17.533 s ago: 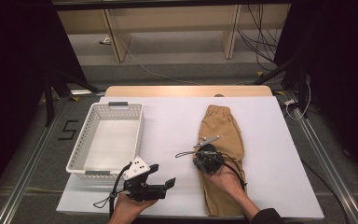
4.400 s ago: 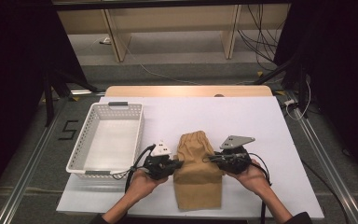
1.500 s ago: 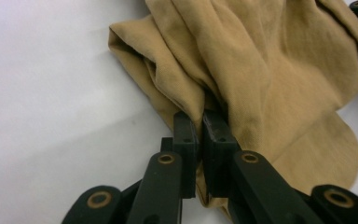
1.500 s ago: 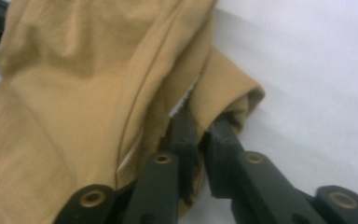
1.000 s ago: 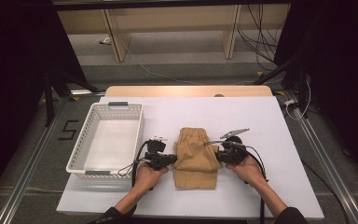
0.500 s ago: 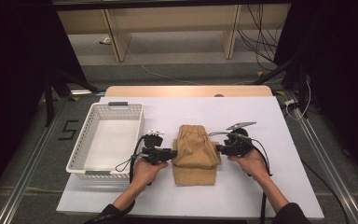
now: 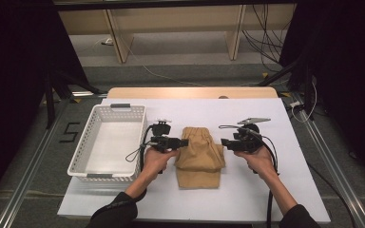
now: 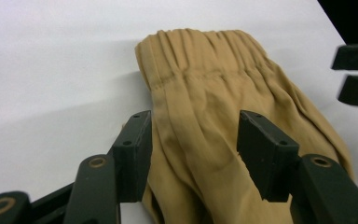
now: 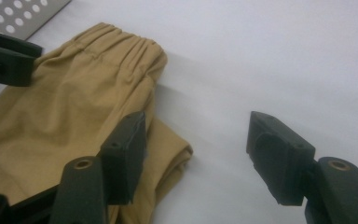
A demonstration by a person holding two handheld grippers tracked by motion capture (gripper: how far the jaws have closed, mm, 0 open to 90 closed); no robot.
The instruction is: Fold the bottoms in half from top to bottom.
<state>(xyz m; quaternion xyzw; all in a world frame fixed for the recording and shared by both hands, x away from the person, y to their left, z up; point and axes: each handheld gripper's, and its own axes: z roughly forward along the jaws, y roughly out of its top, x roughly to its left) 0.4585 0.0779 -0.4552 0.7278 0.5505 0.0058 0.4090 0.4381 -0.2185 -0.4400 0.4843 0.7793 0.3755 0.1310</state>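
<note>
On the table: tan pants (image 7: 199,156) are seen lying folded on the white table (image 7: 285,190), just beside the basket (image 7: 108,142).
Pants: the gathered waist end is laid over the lower part, so a short, thick pile has been made. The waist points away from the person.
Left gripper (image 7: 182,142): it is held at the left edge of the pants. Its jaws are spread wide, with cloth between them, but nothing is being pinched.
Right gripper (image 7: 223,142): it is held at the right edge of the pants. Its jaws are spread wide too. One jaw is over the cloth edge and the other is over bare table. Nothing is being pinched.
Step now: the folding looks almost done. The pile is likely being lined up for a grab from both sides.
Next move: both edges should be pinched, through all the layers, so the fold is kept. Then the pile can be lifted flat and carried to the basket.
Basket: nothing is seen inside it.
</note>
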